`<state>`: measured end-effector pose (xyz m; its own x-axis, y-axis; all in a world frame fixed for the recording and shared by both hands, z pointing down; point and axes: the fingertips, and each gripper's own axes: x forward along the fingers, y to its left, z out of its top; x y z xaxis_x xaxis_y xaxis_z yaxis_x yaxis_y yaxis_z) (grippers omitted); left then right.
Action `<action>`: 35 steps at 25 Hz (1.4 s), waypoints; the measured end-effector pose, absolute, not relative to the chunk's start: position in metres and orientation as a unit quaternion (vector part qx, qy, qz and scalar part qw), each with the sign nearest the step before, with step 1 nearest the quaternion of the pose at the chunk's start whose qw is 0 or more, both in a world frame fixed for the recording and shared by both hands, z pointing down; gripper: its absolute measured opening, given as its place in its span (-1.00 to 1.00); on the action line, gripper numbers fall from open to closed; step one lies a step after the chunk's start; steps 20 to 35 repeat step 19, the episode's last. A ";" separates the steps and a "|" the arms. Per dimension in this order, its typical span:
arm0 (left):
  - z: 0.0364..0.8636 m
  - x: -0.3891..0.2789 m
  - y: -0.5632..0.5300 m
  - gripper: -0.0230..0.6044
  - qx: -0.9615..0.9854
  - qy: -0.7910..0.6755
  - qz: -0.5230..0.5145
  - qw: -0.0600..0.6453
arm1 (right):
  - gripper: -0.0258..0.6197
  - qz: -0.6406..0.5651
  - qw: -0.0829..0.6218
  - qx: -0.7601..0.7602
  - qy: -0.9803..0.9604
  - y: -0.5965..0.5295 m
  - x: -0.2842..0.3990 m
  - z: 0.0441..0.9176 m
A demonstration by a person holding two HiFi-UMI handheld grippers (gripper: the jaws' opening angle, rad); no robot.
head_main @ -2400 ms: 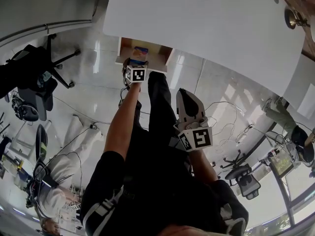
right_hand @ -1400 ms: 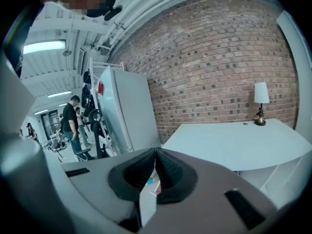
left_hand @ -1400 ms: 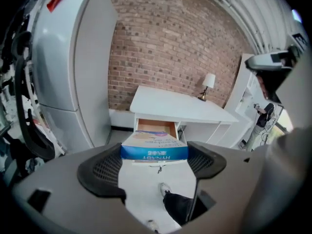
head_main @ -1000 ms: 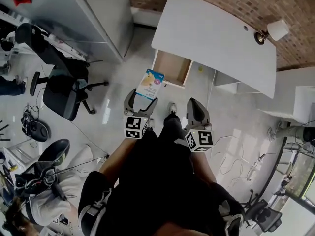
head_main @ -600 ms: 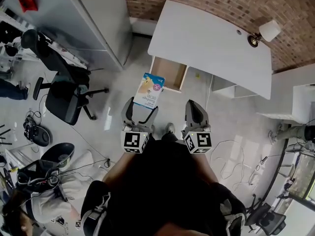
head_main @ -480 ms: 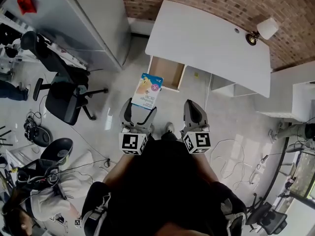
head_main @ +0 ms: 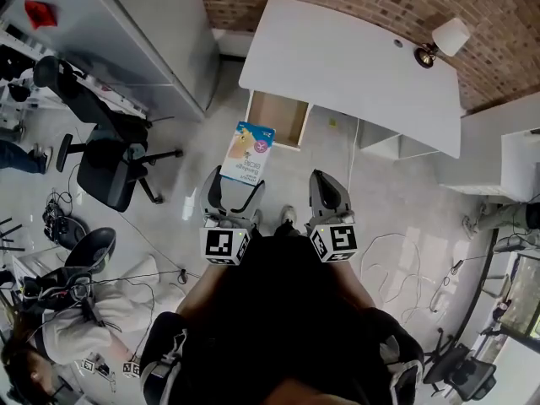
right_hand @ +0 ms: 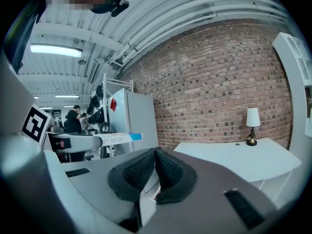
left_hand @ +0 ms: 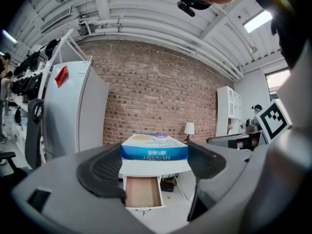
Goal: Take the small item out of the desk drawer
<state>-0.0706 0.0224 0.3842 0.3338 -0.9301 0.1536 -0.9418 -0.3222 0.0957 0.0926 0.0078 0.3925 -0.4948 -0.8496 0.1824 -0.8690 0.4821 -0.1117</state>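
Left tongs (head_main: 235, 185) clamping blue box (head_main: 248, 152) clear of open drawer (head_main: 276, 117), right tongs (head_main: 324, 180) closed, empty, white desk (head_main: 354, 57) beyond.

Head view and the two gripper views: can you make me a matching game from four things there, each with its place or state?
Things: 1 blue-and-white box; 2 drawer; 3 lamp; 4 right gripper.
States: a stands on the desk, at its corner; b shut, empty; c held between the jaws of the left gripper; d pulled open under the desk.
Pairs: 1-c; 2-d; 3-a; 4-b.
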 end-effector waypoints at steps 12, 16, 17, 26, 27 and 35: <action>0.386 -0.065 0.024 0.41 0.817 -0.570 0.035 0.082 | -0.84 0.087 0.049 0.493 -0.864 0.015 0.089 0.389; 0.387 -0.064 0.026 0.41 0.818 -0.568 0.038 0.080 | -0.84 0.087 0.049 0.495 -0.863 0.017 0.091 0.391; 0.388 -0.064 0.027 0.41 0.818 -0.569 0.038 0.080 | -0.84 0.087 0.049 0.495 -0.863 0.017 0.091 0.392; 0.389 -0.064 0.027 0.41 0.817 -0.569 0.039 0.080 | -0.84 0.089 0.047 0.495 -0.863 0.018 0.092 0.394; 0.389 -0.064 0.027 0.41 0.817 -0.569 0.039 0.080 | -0.84 0.089 0.047 0.495 -0.863 0.018 0.092 0.394; 0.389 -0.064 0.027 0.41 0.817 -0.569 0.039 0.080 | -0.84 0.089 0.047 0.495 -0.863 0.018 0.092 0.394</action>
